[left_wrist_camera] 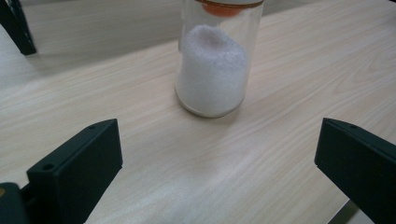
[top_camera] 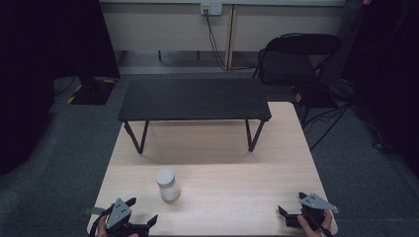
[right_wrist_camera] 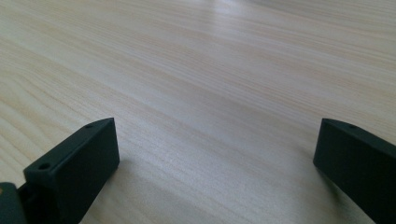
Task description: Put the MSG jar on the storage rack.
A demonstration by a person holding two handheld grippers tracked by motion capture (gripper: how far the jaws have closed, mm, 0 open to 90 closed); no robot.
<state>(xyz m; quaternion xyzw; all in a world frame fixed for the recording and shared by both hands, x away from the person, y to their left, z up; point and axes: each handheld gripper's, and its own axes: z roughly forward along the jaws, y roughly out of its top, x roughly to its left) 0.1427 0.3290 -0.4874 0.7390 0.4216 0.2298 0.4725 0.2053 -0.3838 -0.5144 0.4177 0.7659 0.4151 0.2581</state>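
A clear glass jar (top_camera: pixel 167 184) holding white powder stands upright on the pale wooden table (top_camera: pixel 237 163), left of its middle. In the left gripper view the jar (left_wrist_camera: pixel 212 65) is close ahead and centred between the two black jaws, with an orange band under its lid. My left gripper (top_camera: pixel 142 211) rests at the table's front left, open, its jaws wide apart and nothing between them. My right gripper (top_camera: pixel 291 203) sits at the front right corner, open as well. Bare wood (right_wrist_camera: pixel 210 93) lies ahead of the right gripper's jaws.
A low black bench (top_camera: pixel 193 98) stands across the far half of the table on thin black legs. Behind the table, a black folding chair (top_camera: pixel 296 59) is at the right, with cables on the grey carpet. A dark stand base (top_camera: pixel 91 91) is at the far left.
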